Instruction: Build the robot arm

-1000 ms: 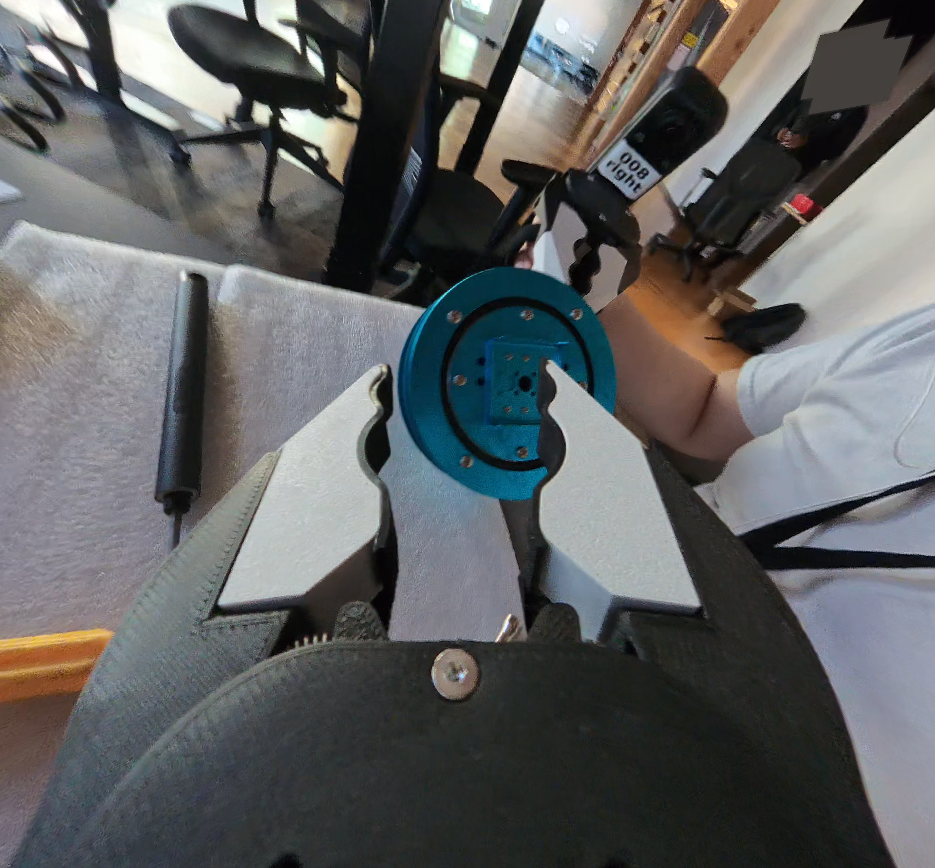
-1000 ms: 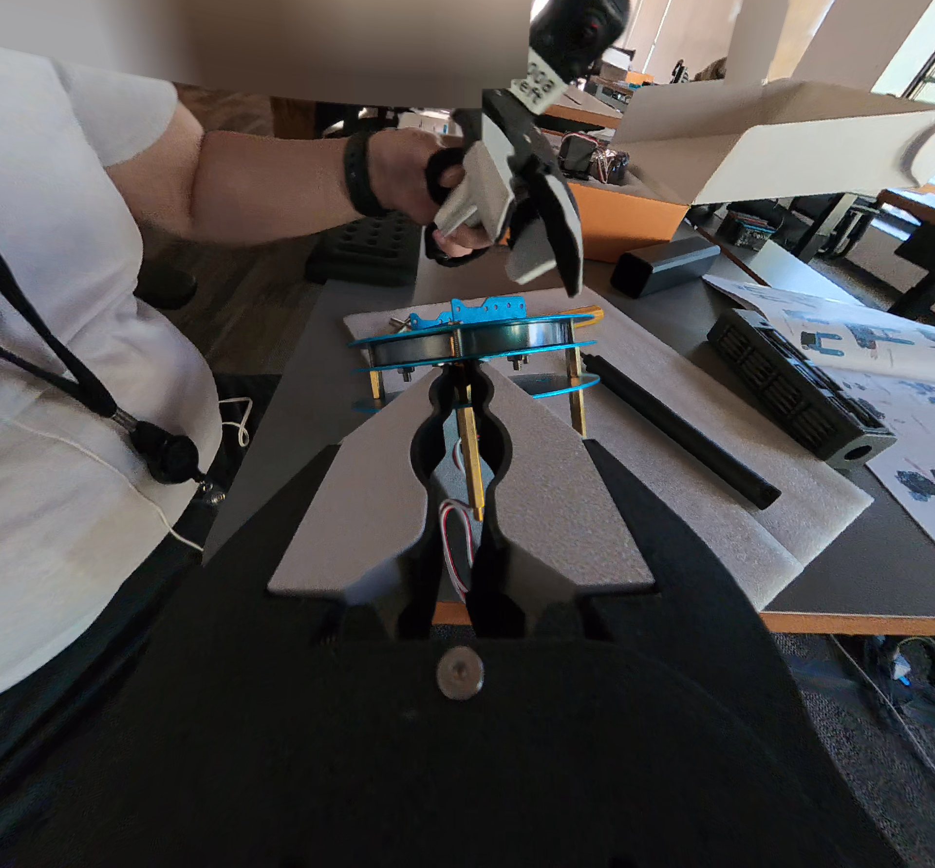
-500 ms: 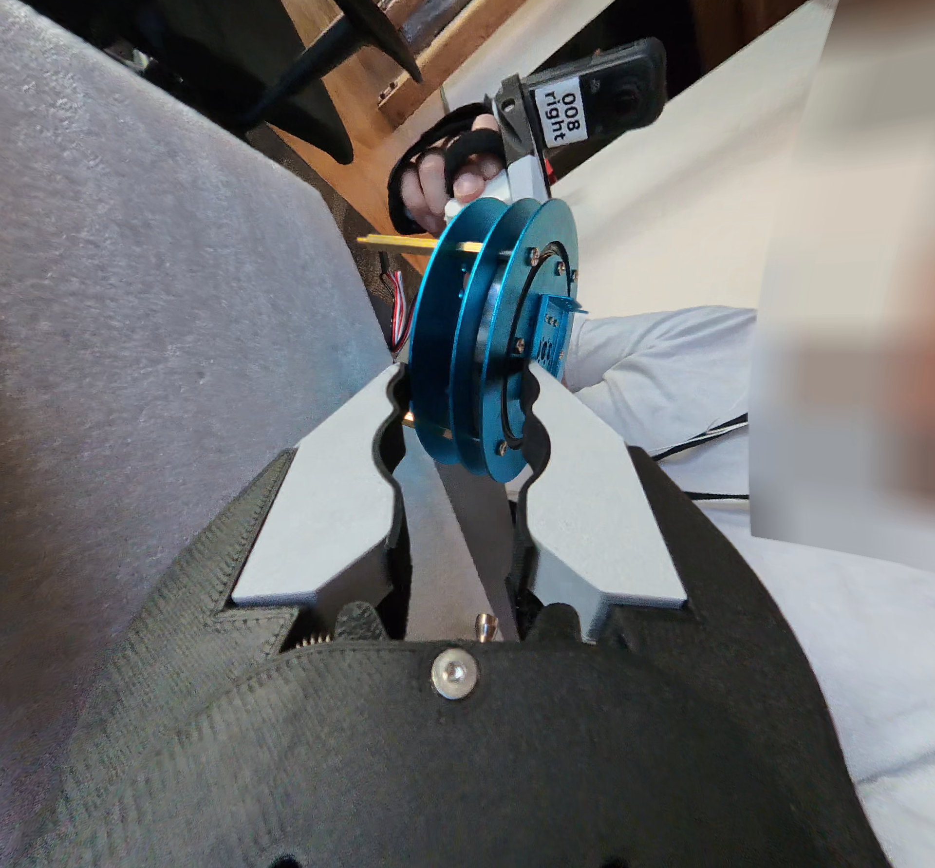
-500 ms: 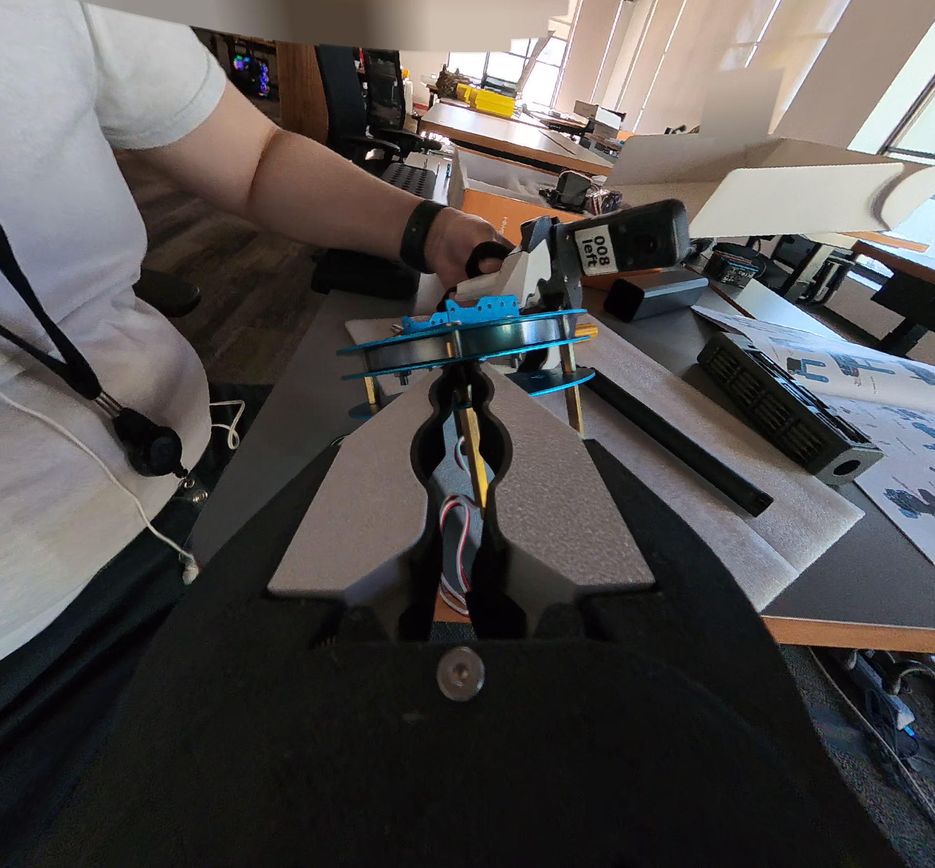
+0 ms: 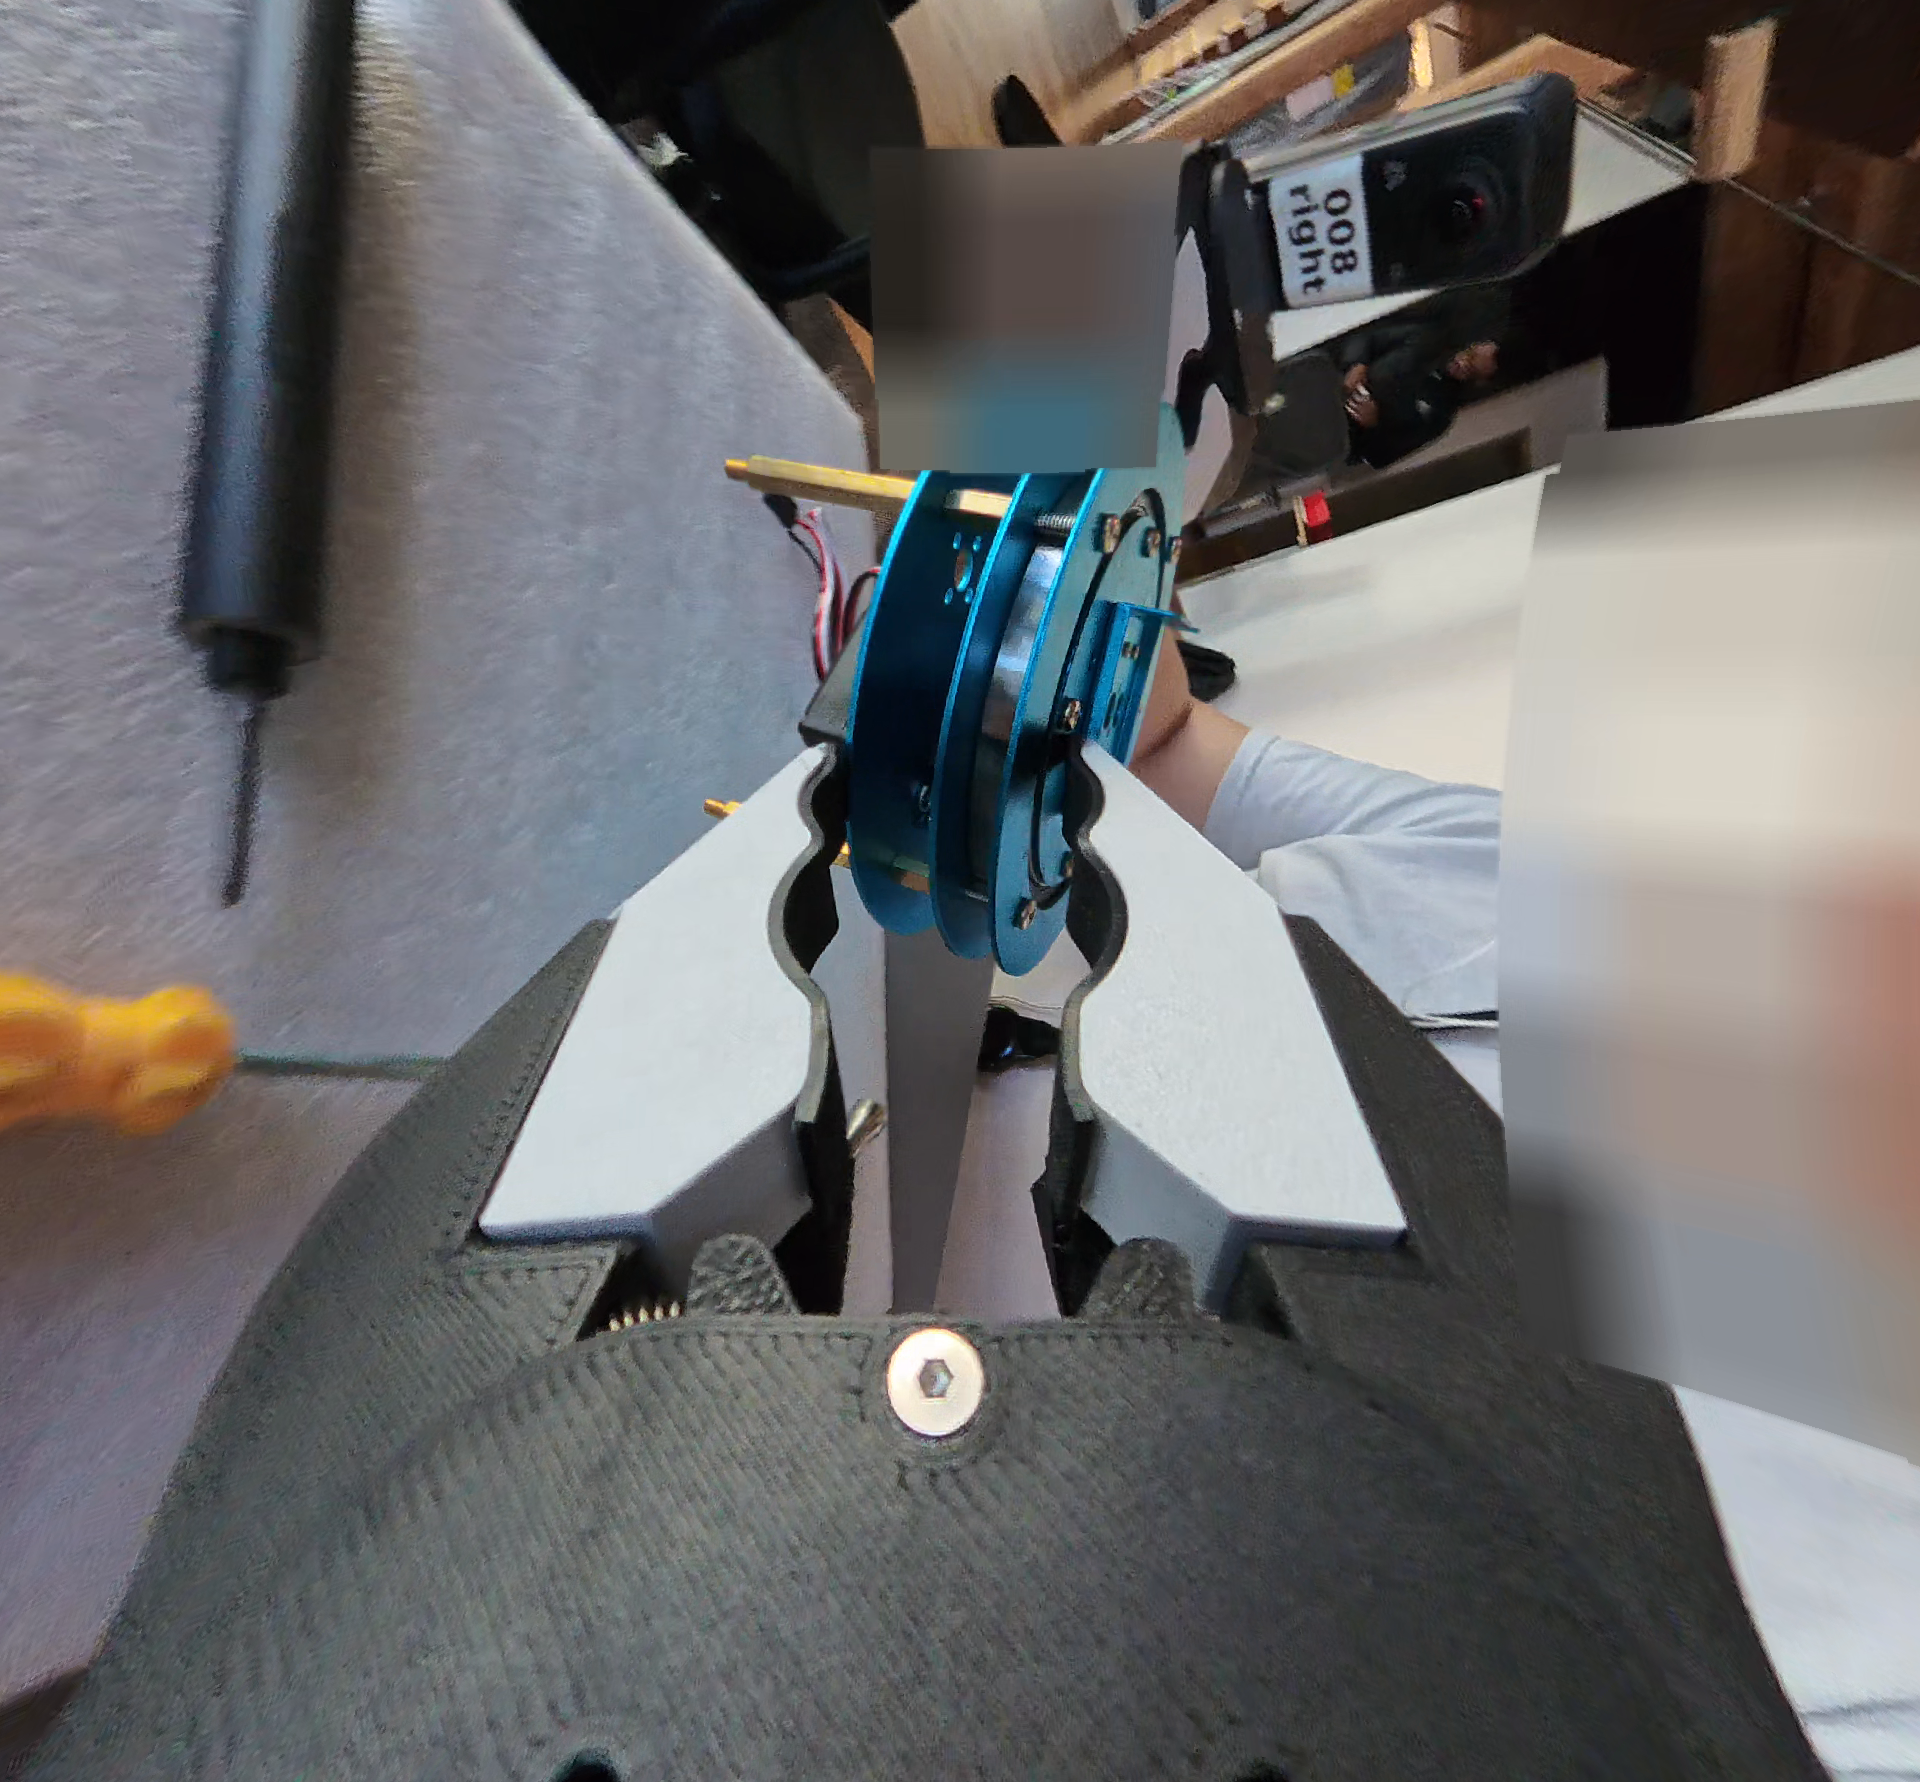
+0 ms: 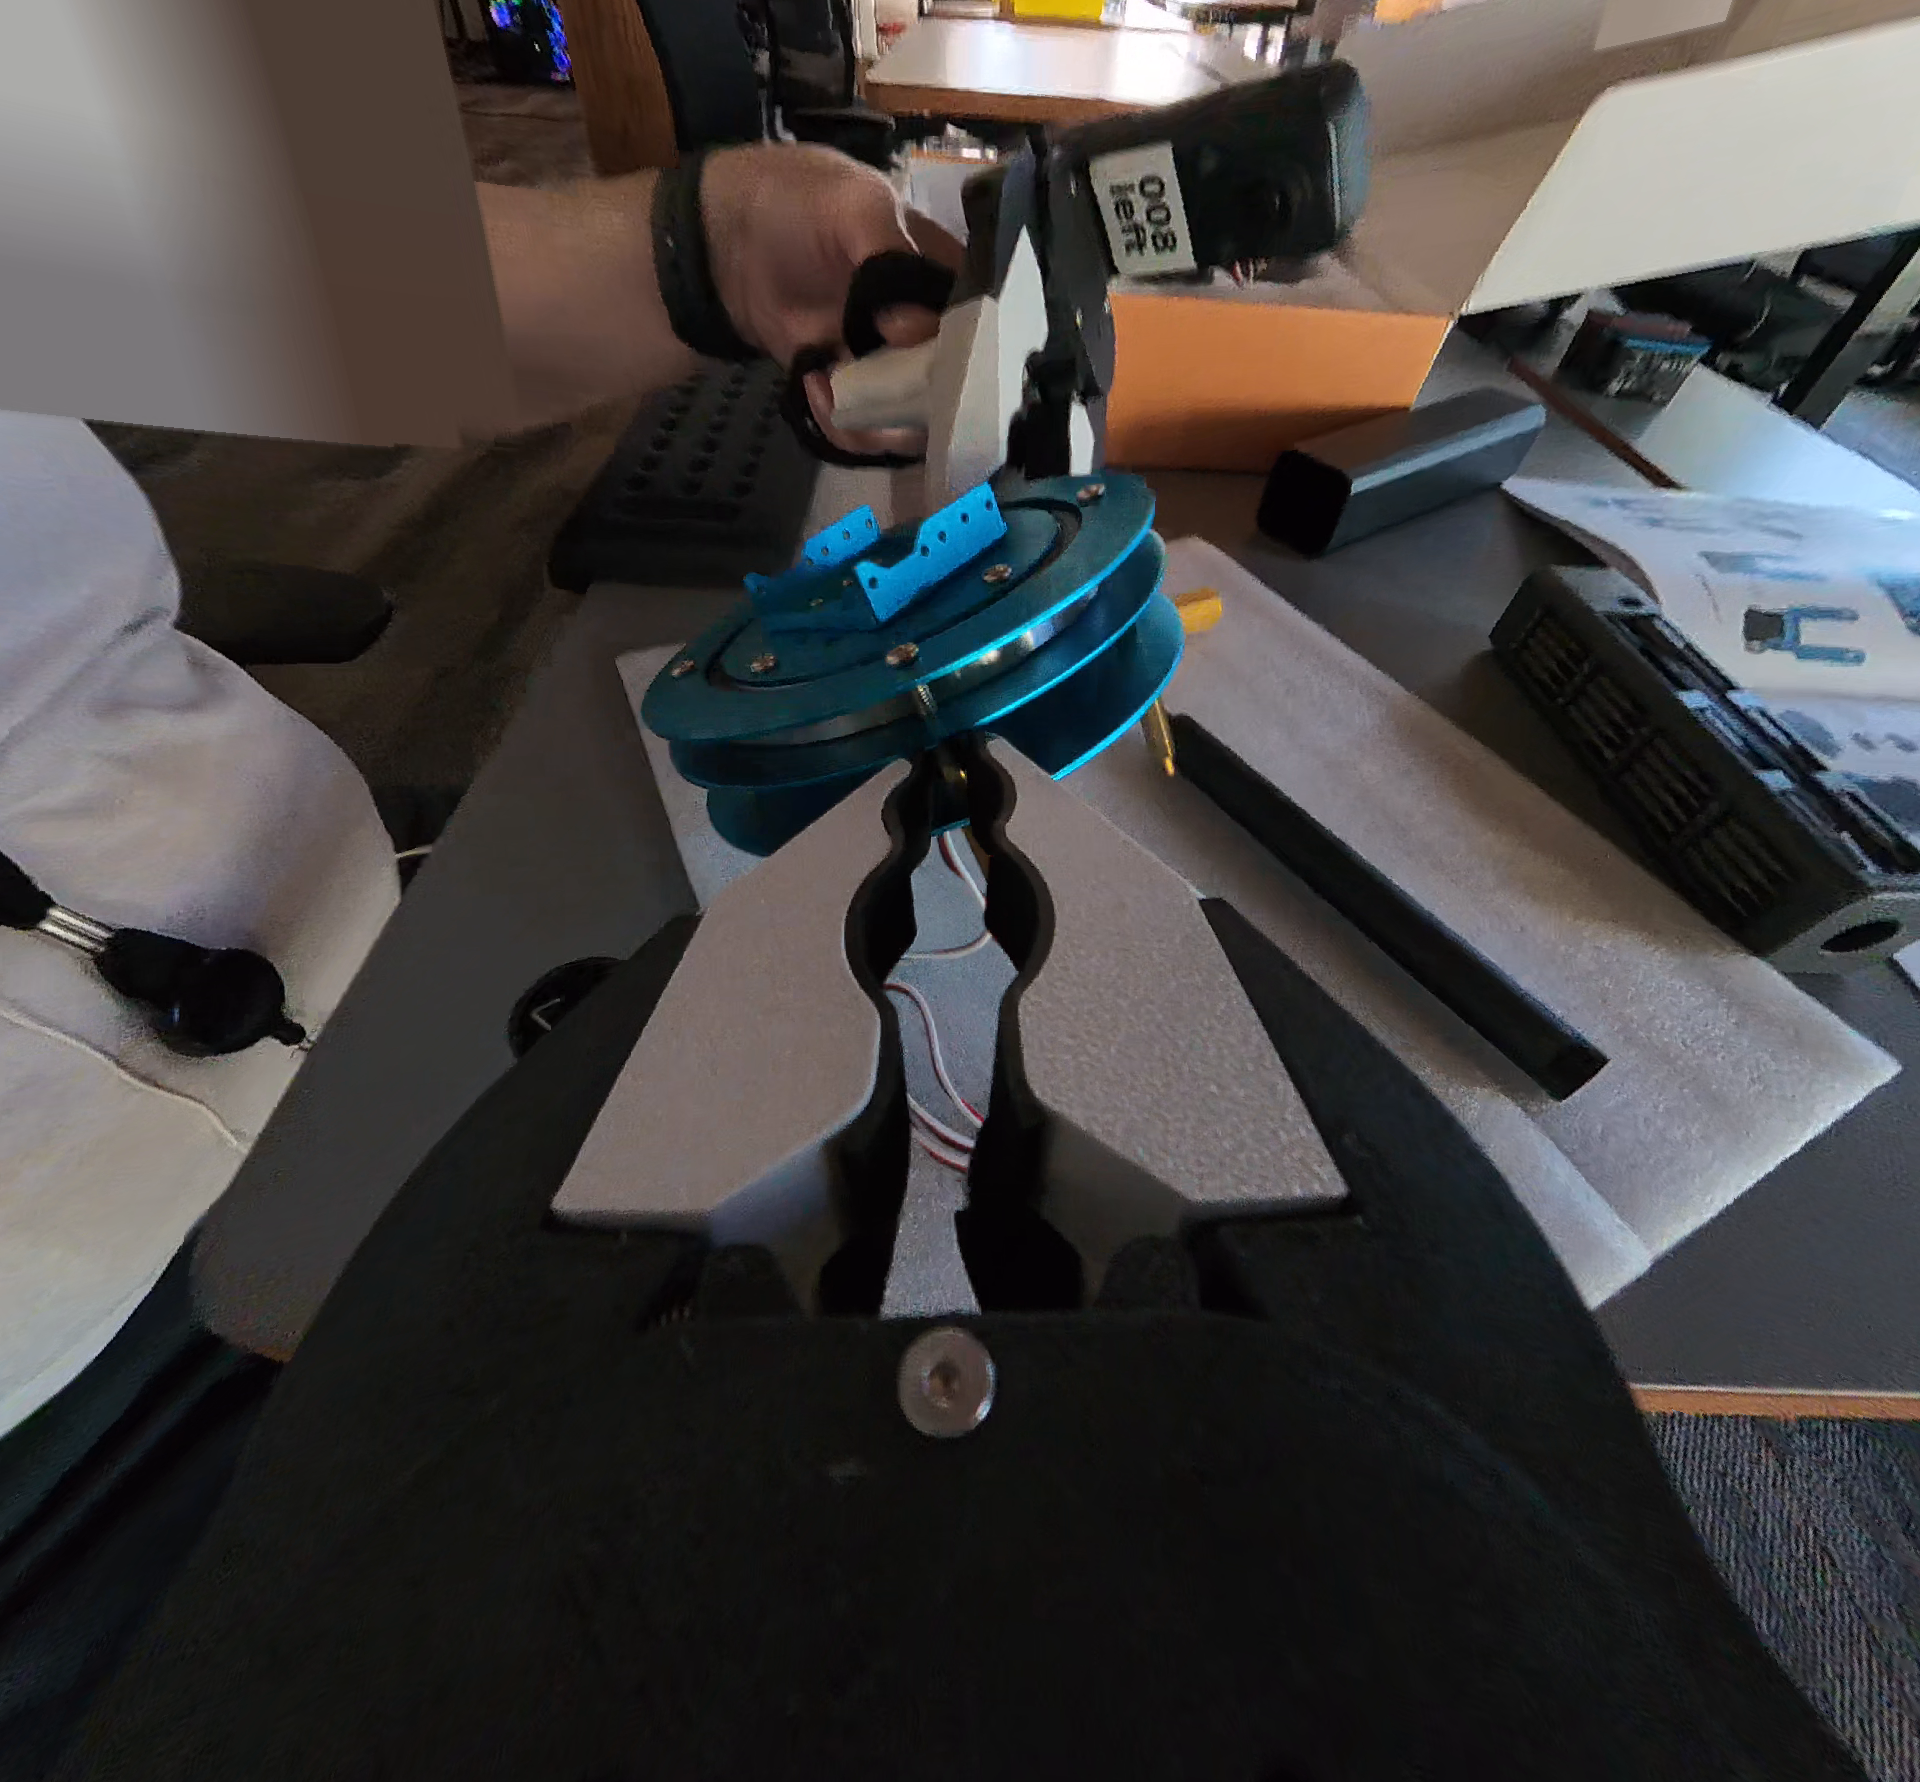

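A blue round-plate assembly (image 6: 904,652) with brass standoffs, a small blue bracket (image 6: 883,558) on top and red and white wires (image 6: 935,1057) is held tilted above the white foam pad (image 6: 1558,901). My right gripper (image 6: 961,776) is shut on a brass standoff under the plates. My left gripper (image 5: 954,776) is shut across the rim of the plate stack (image 5: 977,745), one finger on each outer plate. The left gripper also shows in the right wrist view (image 6: 1029,423) at the assembly's far edge. The right gripper's camera housing (image 5: 1434,194) shows beyond the plates.
A black rod (image 6: 1371,911) lies on the pad, also in the left wrist view (image 5: 260,278). A yellow handle (image 5: 104,1057) lies near the pad edge. A black finned box (image 6: 1683,776), grey tube (image 6: 1403,475), orange carton (image 6: 1268,371) and black holed tray (image 6: 696,475) ring the pad. The tips of one gripper are about 7 centimeters away from the tips of the other.
My left gripper came in from above the top plate to the rim and closed across the stack. The assembly has tilted, its top face now turned toward the right wrist camera.
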Motion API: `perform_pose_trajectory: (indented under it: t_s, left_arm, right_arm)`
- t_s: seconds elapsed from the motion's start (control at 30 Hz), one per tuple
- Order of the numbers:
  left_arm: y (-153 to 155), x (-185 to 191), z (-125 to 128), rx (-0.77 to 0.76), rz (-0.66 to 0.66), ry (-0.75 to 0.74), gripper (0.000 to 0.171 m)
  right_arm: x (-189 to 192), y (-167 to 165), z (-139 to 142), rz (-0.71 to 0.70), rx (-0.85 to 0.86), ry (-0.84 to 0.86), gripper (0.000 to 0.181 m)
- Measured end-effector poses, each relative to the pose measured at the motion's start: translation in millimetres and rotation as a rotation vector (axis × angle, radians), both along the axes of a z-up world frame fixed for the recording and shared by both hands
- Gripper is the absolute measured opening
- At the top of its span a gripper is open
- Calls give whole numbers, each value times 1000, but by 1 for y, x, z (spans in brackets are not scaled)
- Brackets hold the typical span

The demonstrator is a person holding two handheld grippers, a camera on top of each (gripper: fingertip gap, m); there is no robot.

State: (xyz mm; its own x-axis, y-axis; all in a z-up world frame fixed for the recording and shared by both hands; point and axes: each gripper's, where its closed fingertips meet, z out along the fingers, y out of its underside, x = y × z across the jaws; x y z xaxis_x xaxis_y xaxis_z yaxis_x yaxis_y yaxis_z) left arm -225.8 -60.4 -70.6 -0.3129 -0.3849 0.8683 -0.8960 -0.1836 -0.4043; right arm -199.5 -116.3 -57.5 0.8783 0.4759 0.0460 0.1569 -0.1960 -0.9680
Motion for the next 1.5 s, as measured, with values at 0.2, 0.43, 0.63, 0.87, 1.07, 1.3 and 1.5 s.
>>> perform_pose_trajectory:
  t_s: [0.2, 0.43, 0.63, 0.87, 1.07, 1.3, 1.5]
  left_arm:
    - [14, 4, -13, -81, 57, 97, 37]
    - [16, 15, -18, -91, 54, 67, 37]
    - [18, 17, -19, -89, 42, 23, 38]
    - [30, 11, -16, -122, 61, -47, 37]
    - [31, 9, -13, -125, 52, -89, 35]
    - [43, 15, 4, -11, 112, -281, 30]
    - [41, 18, 14, 77, 120, -419, 36]
  right_arm:
    - [11, 11, -19, -38, -90, 63, 5]
    - [23, 11, -29, -89, -138, 93, 5]
    - [28, 11, -34, -124, -125, 146, 4]
    - [31, 10, -38, -131, -107, 155, 5]
    - [39, 6, -38, -160, -93, 122, 20]
    - [51, -16, -25, -273, -39, 52, 28]
    - [39, -20, 4, -412, 107, -21, 36]
